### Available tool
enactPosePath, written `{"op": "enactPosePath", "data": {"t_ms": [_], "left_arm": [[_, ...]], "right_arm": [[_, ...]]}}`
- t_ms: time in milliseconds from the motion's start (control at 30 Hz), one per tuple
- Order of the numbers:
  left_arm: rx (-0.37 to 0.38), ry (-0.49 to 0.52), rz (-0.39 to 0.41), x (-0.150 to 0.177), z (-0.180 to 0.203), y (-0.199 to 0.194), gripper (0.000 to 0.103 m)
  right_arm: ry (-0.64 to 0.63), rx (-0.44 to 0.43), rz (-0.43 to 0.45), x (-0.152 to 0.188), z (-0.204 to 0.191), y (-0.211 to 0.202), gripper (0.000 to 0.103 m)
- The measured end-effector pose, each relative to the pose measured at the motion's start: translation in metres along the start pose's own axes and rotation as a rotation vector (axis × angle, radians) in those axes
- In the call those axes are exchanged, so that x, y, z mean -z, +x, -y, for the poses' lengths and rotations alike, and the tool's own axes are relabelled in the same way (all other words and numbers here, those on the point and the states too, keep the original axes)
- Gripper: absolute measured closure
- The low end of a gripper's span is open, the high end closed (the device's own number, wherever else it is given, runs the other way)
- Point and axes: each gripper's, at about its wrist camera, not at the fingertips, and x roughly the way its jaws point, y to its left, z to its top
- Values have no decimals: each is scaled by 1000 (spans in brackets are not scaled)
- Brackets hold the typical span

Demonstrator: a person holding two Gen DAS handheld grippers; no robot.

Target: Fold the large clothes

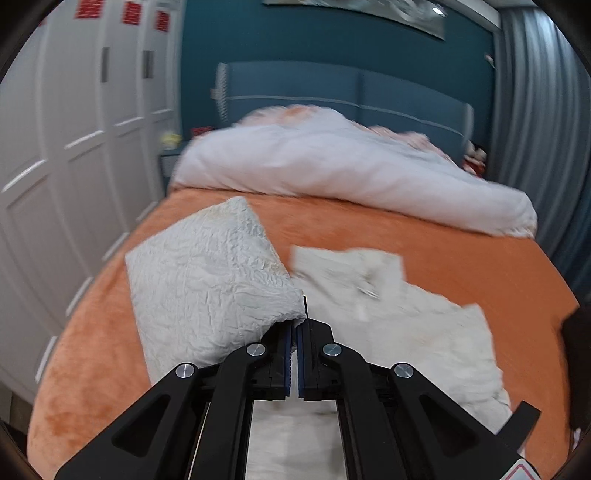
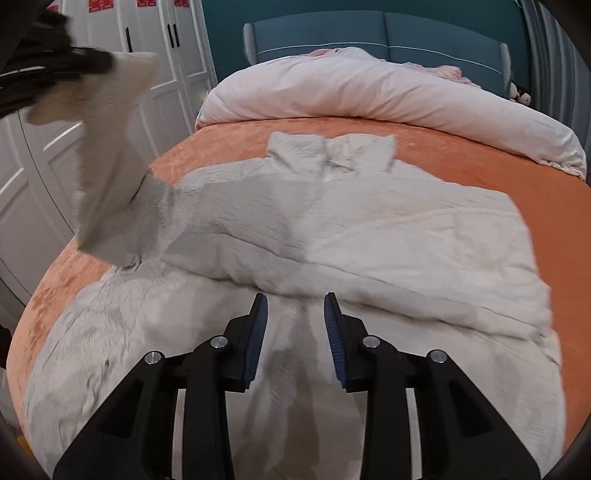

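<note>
Garment (image 2: 369,229): off-white, crinkled texture, no print; collar (image 2: 332,149) same shade.
Bed sheet (image 1: 424,236): orange, plain, slightly mottled.
Duvet (image 1: 332,162): pale pinkish white; peach patterned edge at its far side.
Headboard (image 2: 384,35): blue, thin light piping.
Wall (image 1: 332,40): dark teal.
Wardrobe doors (image 1: 74,129): white, red stickers near top.
Fingers (image 2: 258,332): black, blue pads.

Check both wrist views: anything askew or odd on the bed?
Nothing damaged. The cream coat lies rumpled on the orange sheet, with one sleeve pinched up by the left gripper. Right gripper is open.
</note>
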Motion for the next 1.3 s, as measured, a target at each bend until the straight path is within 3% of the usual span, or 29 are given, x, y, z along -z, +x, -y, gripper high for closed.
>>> {"op": "enactPosePath", "data": {"t_ms": [233, 600, 667, 767, 833, 933, 1000, 1100, 1200, 1300], "left_arm": [[66, 45, -102, 31, 64, 37, 103], [65, 77, -277, 96, 98, 99, 99], [86, 53, -304, 113, 91, 108, 96], [153, 7, -276, 120, 70, 91, 93], [187, -9, -259, 119, 54, 75, 87], [215, -43, -221, 115, 20, 45, 80], [199, -66, -188, 112, -2, 25, 64], [179, -106, -120, 109, -37, -1, 51], [114, -141, -82, 109, -68, -14, 45], [45, -204, -109, 114, -98, -5, 45]], "right_arm": [[62, 21, -1, 22, 50, -38, 69], [178, 46, -37, 46, 95, -46, 67], [189, 44, -50, 45, 98, -43, 67], [160, 41, -31, 33, 95, -48, 65], [158, 14, -11, 21, 94, -50, 48], [169, -43, 26, -7, 88, -48, 42], [169, -70, 30, -23, 80, -42, 40], [129, -108, 38, -41, 53, -32, 36], [84, -176, 12, -48, 20, -18, 28], [51, -213, -46, -46, -12, 0, 27]]}}
